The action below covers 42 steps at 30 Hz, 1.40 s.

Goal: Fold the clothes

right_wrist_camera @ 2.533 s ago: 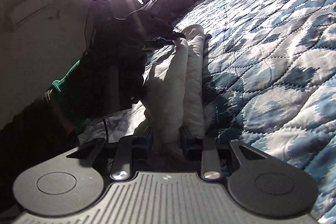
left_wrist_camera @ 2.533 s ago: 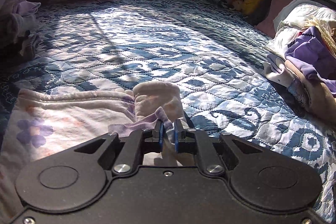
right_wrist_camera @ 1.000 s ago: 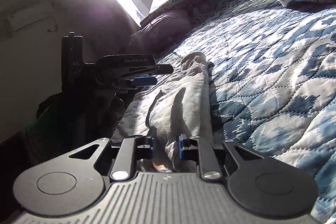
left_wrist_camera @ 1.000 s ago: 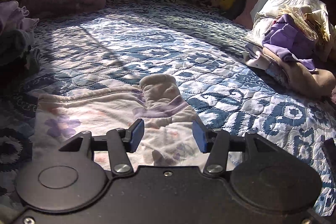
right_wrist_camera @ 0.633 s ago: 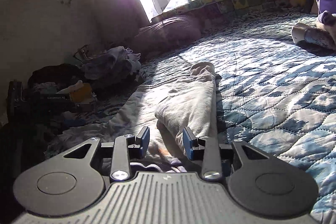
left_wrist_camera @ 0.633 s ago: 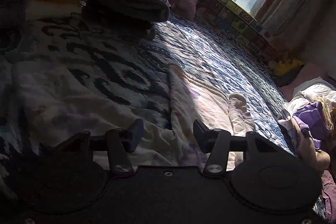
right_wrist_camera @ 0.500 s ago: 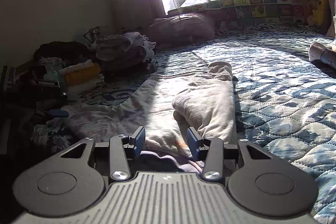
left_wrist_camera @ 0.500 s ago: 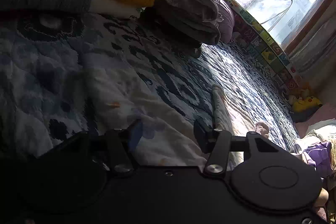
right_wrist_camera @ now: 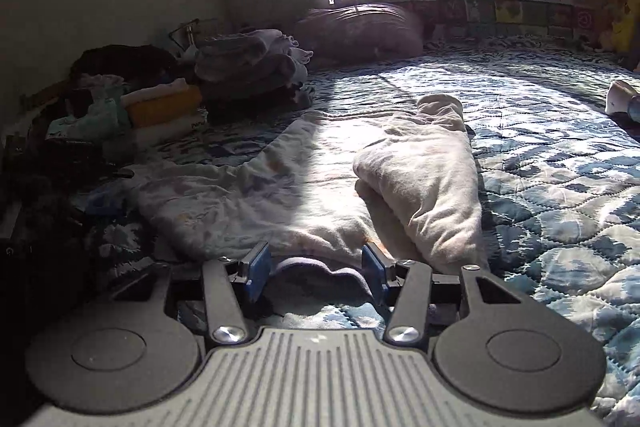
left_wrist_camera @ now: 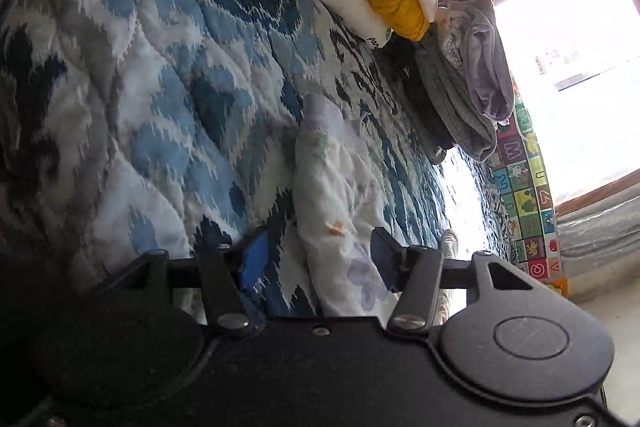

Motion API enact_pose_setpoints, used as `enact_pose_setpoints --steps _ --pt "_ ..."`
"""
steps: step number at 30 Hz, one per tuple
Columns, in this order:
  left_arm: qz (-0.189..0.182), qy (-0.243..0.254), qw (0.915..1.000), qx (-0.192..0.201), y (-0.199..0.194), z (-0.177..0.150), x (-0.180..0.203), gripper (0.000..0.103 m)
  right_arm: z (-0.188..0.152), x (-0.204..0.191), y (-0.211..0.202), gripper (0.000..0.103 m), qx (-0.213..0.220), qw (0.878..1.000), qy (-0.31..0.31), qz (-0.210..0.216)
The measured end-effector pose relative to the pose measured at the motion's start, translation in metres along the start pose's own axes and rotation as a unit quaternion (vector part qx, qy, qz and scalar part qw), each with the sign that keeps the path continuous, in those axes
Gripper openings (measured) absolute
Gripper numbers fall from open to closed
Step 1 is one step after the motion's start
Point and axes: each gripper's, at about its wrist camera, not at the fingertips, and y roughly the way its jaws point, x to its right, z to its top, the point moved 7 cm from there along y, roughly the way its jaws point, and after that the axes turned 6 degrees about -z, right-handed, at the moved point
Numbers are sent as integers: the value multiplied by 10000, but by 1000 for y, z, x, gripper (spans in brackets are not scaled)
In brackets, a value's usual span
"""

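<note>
quilted bed (right_wrist_camera: 560, 187) | floral garment (right_wrist_camera: 304, 187) is spread across it, one sleeve folded in, long axis across the right view | left gripper (left_wrist_camera: 316, 259) is wide open over the sleeve end, nothing held | right gripper (right_wrist_camera: 316, 267) is wide open at the hem, empty

Home bedroom: quilted bed (right_wrist_camera: 560, 163), pillow (right_wrist_camera: 360, 31).

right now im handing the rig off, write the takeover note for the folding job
Left tongs: open, empty, straddling one end of the floral garment.
Right tongs: open, empty, at the garment's purple-edged hem.
Garment lies on the blue quilt, right side folded inward as a thick flap, left side spread out and rumpled.
Folded stack sits at the left beside the wall.
Done: one side fold.
Left: probably fold the other side, then add it to the stack.
</note>
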Motion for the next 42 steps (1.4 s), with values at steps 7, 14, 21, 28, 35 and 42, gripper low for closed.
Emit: enact_pose_setpoints --steps 7,14,21,28,35,42 --pt "-412 519 9978 97 14 10 24 7 6 16 -2 51 95 9984 529 147" --pt "-1088 2098 9717 36 4 -33 117 6 21 38 2 48 255 9876 1389 686" --pt "-1663 3752 9113 -323 13 -130 210 6 40 74 5 50 573 9672 2232 1071" --pt "-1741 4989 8452 -800 50 -237 243 6 38 135 8 58 777 9216 3610 1195" --pt "-1551 5783 7848 -1601 92 -318 230 6 30 159 32 65 667 8927 4280 1240" --pt "-1731 6041 7603 -1646 27 -290 208 27 31 162 68 68 423 8924 4351 1120"
